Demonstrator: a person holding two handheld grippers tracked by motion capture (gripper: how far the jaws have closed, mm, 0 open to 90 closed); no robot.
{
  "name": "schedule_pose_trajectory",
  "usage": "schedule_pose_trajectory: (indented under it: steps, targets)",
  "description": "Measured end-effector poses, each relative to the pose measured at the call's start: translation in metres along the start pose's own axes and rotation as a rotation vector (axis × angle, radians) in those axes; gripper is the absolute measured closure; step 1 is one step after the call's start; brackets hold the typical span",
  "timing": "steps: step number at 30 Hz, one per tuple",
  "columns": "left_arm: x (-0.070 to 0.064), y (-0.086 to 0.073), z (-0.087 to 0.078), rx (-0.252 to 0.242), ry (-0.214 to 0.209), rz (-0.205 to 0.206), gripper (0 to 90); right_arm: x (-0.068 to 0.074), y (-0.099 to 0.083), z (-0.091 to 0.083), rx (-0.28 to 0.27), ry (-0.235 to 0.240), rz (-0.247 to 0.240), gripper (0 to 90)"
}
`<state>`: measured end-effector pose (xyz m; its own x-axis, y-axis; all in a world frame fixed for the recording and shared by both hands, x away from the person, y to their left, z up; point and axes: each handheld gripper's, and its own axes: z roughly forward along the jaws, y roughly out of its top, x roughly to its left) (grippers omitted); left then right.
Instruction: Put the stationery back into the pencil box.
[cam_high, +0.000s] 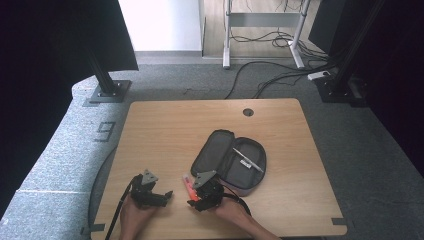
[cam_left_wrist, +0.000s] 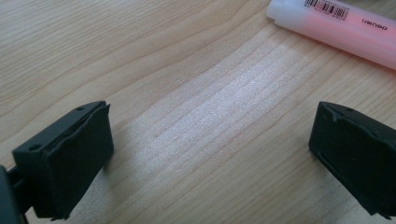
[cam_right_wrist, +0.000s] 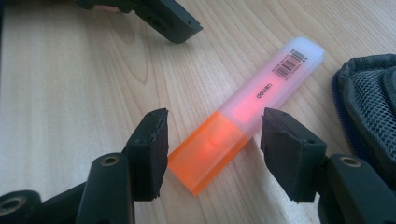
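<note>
An orange highlighter (cam_high: 188, 184) with a translucent cap lies flat on the wooden table (cam_high: 165, 130), just left of an open dark pencil case (cam_high: 230, 160). My right gripper (cam_high: 196, 201) is low over it and open. In the right gripper view the highlighter (cam_right_wrist: 243, 116) lies between the two jaws of the gripper (cam_right_wrist: 212, 144), with small gaps on both sides. My left gripper (cam_high: 167, 195) rests to its left and is open, with bare wood between its jaws (cam_left_wrist: 210, 154). The highlighter's capped end (cam_left_wrist: 336, 23) lies beyond its right jaw.
A silver pen (cam_high: 247, 160) lies inside the pencil case, whose mesh edge (cam_right_wrist: 369, 107) sits close to my right jaw. The left gripper's jaw (cam_right_wrist: 163, 16) is farther off in the right gripper view. A cable hole (cam_high: 248, 112) marks the table's far side.
</note>
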<state>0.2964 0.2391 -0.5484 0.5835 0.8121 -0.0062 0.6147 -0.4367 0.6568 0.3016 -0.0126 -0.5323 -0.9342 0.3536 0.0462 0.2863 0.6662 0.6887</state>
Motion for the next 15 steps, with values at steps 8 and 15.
schedule_pose_trajectory:
  steps: [8,15]
  targets:
    - [0.0000,0.0000,0.0001,-0.001,0.000,-0.001,0.0,-0.0006,-0.0007,0.0071,0.024,-0.025,-0.012,45.1]
    - [0.0000,0.0000,0.0000,0.000,0.000,0.000,0.0,-0.0029,-0.0022,0.0050,0.028,-0.049,0.009,60.0]
